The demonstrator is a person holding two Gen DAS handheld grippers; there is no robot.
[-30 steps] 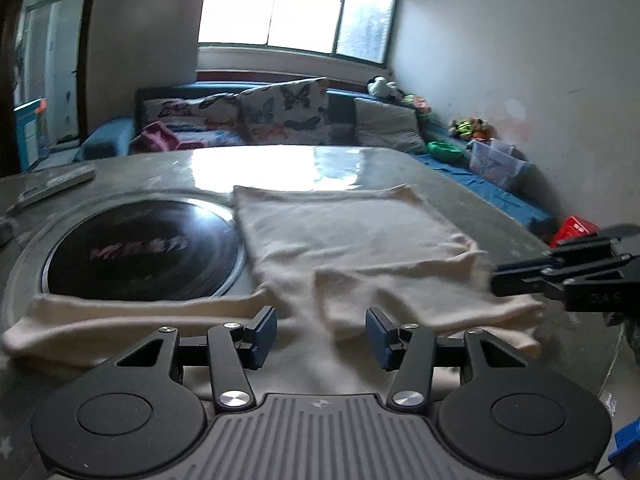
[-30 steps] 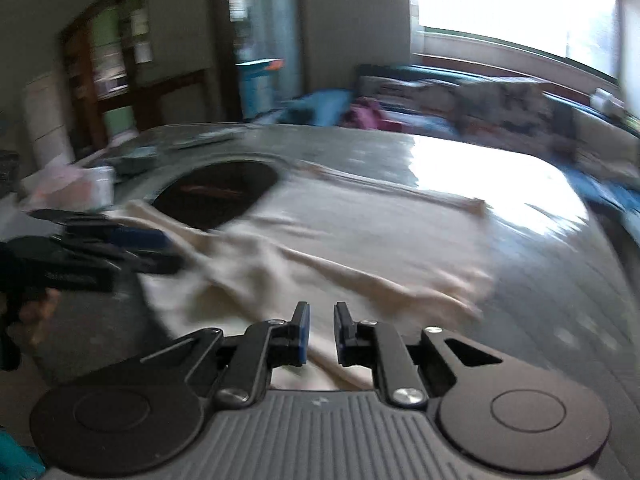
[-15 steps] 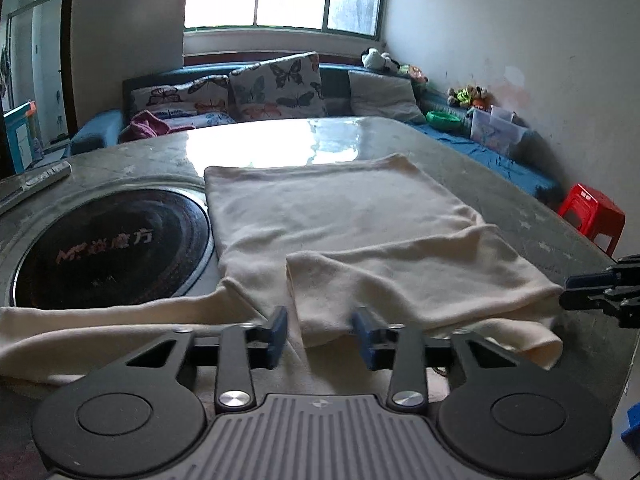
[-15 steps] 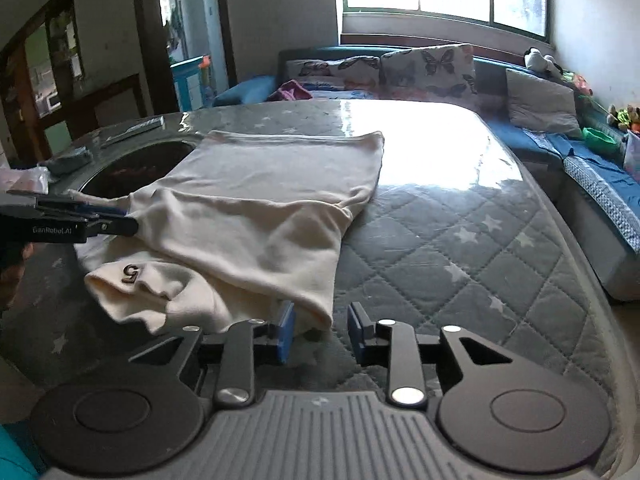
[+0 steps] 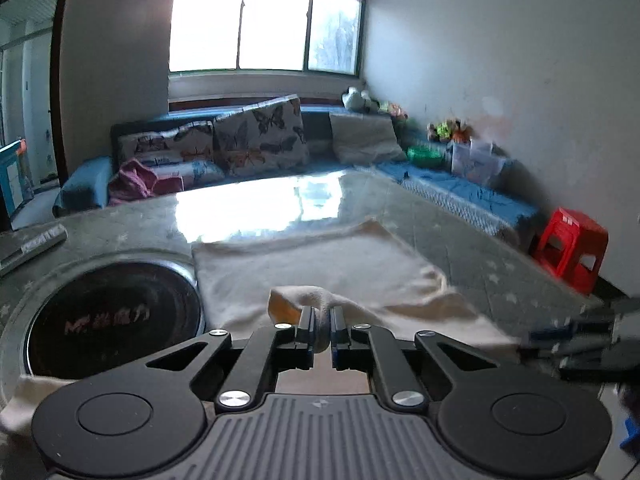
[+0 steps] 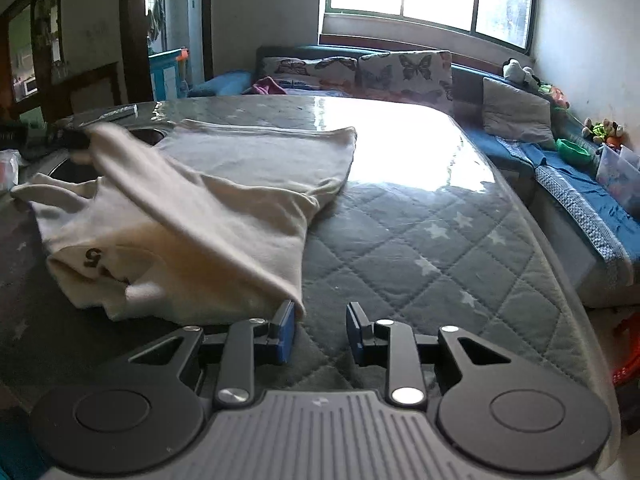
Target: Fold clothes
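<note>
A cream garment (image 6: 240, 196) lies partly folded on the grey quilted table (image 6: 432, 232); it also shows in the left wrist view (image 5: 328, 268). My left gripper (image 5: 322, 330) is shut on a fold of the garment and holds it lifted above the table. From the right wrist view the lifted fold rises toward the left gripper (image 6: 76, 140) at far left. My right gripper (image 6: 320, 330) is open and empty just off the garment's near right corner. It shows blurred at the right edge of the left wrist view (image 5: 580, 340).
A round black cooktop (image 5: 108, 316) is set in the table at left, partly under the garment. A remote (image 5: 36, 244) lies at the far left. A sofa with cushions (image 5: 256, 140) stands behind the table. A red stool (image 5: 568, 248) stands at right.
My left gripper has shut on a fold of the garment and lifted it. My right gripper has opened wider and sits by the garment's corner.
</note>
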